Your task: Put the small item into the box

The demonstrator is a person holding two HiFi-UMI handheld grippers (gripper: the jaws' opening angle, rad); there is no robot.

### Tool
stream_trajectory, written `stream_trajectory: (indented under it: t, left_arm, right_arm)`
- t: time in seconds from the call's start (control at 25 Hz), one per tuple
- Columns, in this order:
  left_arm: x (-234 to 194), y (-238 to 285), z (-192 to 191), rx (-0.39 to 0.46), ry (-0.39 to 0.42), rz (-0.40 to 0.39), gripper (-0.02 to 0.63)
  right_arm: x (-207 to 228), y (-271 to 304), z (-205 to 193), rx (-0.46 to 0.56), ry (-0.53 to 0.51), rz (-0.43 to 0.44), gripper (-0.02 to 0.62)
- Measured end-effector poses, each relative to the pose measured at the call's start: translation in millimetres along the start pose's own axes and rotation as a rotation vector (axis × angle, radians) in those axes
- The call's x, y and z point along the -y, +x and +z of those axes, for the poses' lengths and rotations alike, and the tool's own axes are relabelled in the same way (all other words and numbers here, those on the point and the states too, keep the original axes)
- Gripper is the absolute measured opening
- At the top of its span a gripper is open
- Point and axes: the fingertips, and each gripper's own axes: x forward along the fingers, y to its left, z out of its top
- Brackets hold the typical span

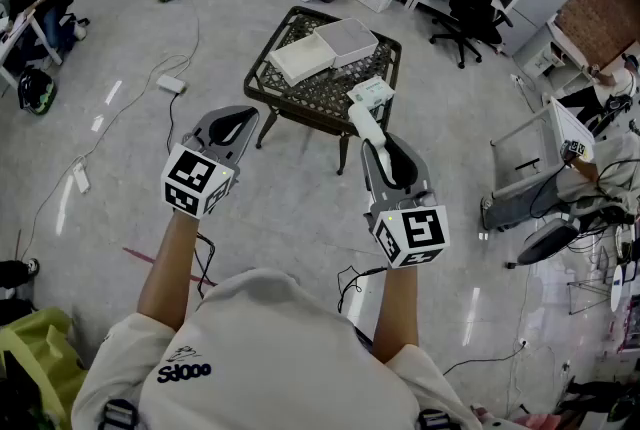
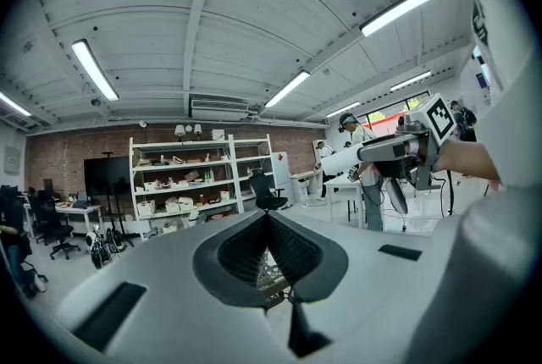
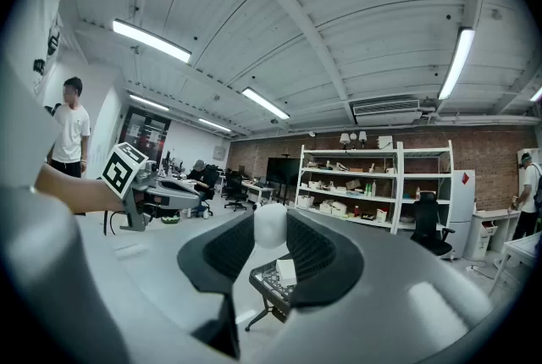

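My right gripper is shut on a white, round-ended tube, which pokes out past its tips towards the table; the right gripper view shows the tube's end pressed between the pads. My left gripper hangs level with it at the left, jaws shut and empty, its tips meeting. Ahead stands a black lattice table. On the table lie an open white box, a flat white lid beside it, and a small pale packet near the front edge.
Cables and a white adaptor lie on the floor to the left. A black office chair and shelving stand beyond the table. A grey cart is at the right. People stand far off in both gripper views.
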Motion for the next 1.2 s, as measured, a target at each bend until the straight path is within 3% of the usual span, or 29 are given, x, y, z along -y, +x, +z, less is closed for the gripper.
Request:
stream_trajectory:
  t: [0.52,0.76,1.0,1.2]
  left_arm:
    - [26.2,11.5,-2.0,-0.010,-0.001,0.000,0.005]
    - [34.7,10.7,-2.9,-0.025,-0.009,0.035,0.005]
    - [49.4,12.8,-12.7,-0.061,-0.005,0.036,0.005]
    - [37.3,15.5,-19.8,-0.071,-0.019,0.058,0.005]
  right_arm:
    - [17.8,-12.1,-8.4,0.011,0.027,0.005,0.128]
    - [25.4,-19.1,-12.4,0.019,0.041,0.039,0.128]
    - [41.5,-22.4,-28.0,0.016,0.101,0.033,0.127]
    - [44.4,-12.6,-32.2,0.016,0.112,0.040,0.127]
